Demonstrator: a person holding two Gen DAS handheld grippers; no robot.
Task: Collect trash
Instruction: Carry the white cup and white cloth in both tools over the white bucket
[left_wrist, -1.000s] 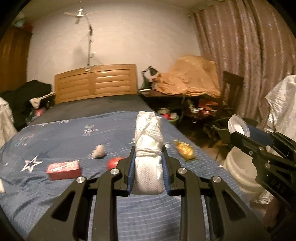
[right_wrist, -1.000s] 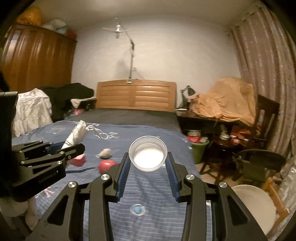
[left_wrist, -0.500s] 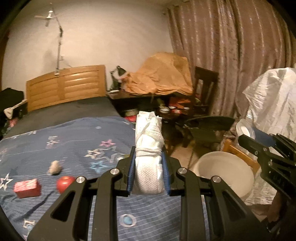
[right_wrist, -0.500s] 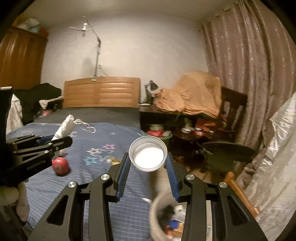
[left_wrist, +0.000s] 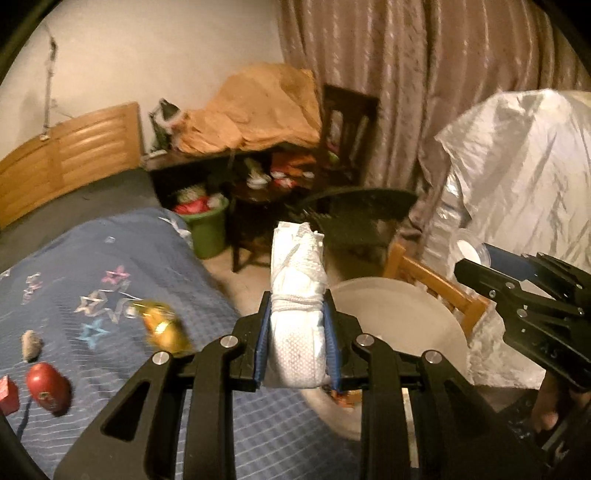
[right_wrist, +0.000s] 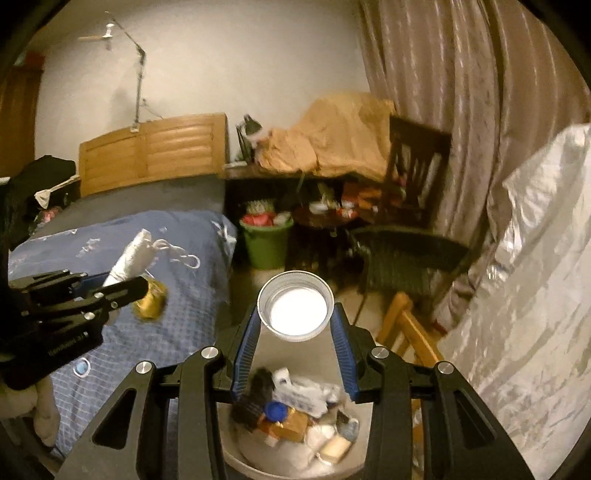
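My left gripper (left_wrist: 297, 343) is shut on a rolled white cloth bundle (left_wrist: 297, 295) tied with string, held above the bed's right edge near the white trash bin (left_wrist: 399, 314). It also shows in the right wrist view (right_wrist: 110, 291) with the bundle (right_wrist: 131, 258). My right gripper (right_wrist: 294, 332) is shut on a clear plastic cup (right_wrist: 294, 308), directly above the bin (right_wrist: 295, 435), which holds several pieces of trash. The right gripper also shows in the left wrist view (left_wrist: 476, 266). A gold wrapper (left_wrist: 164, 328), a grey wad (left_wrist: 30, 344) and a red apple (left_wrist: 48, 386) lie on the blue bedspread (left_wrist: 110, 295).
A red box (left_wrist: 7, 395) lies at the bed's left. A green bucket (right_wrist: 266, 242), dark chairs (right_wrist: 406, 258), a wooden stool (right_wrist: 402, 325) and a cluttered desk stand beyond the bin. A silvery plastic cover (right_wrist: 535, 295) is at right.
Both grippers have swung right from over the bed toward the bin. The right gripper with the cup now hangs over the bin's contents. Both grips are unchanged.
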